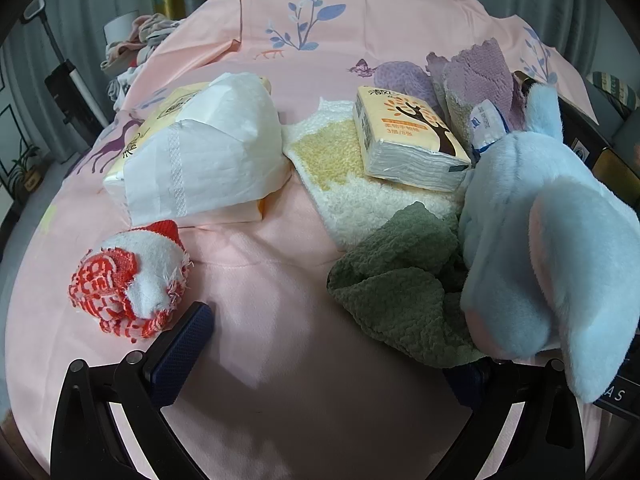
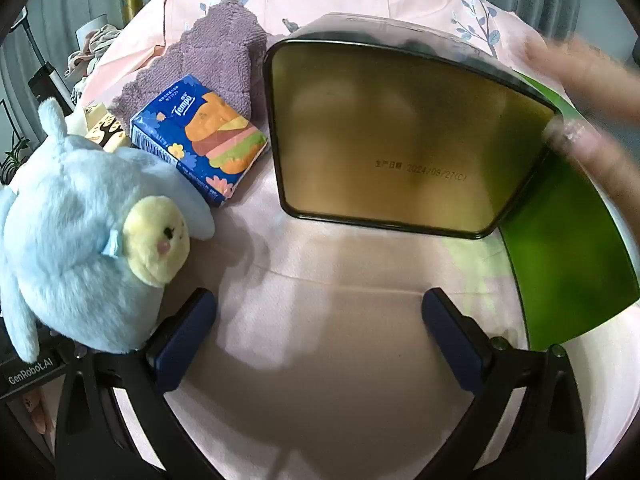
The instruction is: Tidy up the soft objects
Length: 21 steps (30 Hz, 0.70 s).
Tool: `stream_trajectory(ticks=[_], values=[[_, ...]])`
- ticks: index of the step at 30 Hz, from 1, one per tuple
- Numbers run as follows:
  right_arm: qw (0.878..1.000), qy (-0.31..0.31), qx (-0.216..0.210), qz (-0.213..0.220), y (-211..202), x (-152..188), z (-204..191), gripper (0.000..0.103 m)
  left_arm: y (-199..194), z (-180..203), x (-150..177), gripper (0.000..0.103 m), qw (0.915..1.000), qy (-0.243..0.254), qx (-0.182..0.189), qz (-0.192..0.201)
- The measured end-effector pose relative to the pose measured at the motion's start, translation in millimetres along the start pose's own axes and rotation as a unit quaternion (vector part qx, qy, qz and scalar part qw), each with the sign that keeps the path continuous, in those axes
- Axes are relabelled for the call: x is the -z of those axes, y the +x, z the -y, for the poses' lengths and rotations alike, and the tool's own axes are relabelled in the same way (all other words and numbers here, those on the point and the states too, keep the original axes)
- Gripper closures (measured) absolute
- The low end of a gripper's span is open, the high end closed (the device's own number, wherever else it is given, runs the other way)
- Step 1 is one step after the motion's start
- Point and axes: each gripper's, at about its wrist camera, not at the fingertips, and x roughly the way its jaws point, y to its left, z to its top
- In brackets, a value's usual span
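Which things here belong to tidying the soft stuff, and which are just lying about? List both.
Belong to the job:
blue plush toy
green cloth
purple towel
red-and-white cloth
cream mat
tissue packs
gold tin, likely the container

Lying about:
clothes pile beyond the bed
pink bedsheet

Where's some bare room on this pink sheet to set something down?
Bare sheet lies between the red-and-white cloth and green towel, and ahead of the right gripper below the tin. Crowded around the blue plush, tissue packs and towels.
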Motion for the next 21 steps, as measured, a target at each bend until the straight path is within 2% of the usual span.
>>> stream_trajectory(ticks=[21], values=[[1.0, 0.0, 0.0, 0.0, 1.6, 0.7, -1.2, 0.001, 0.5, 0.0, 0.3, 0.0, 1.0, 0.0, 0.002, -0.003]])
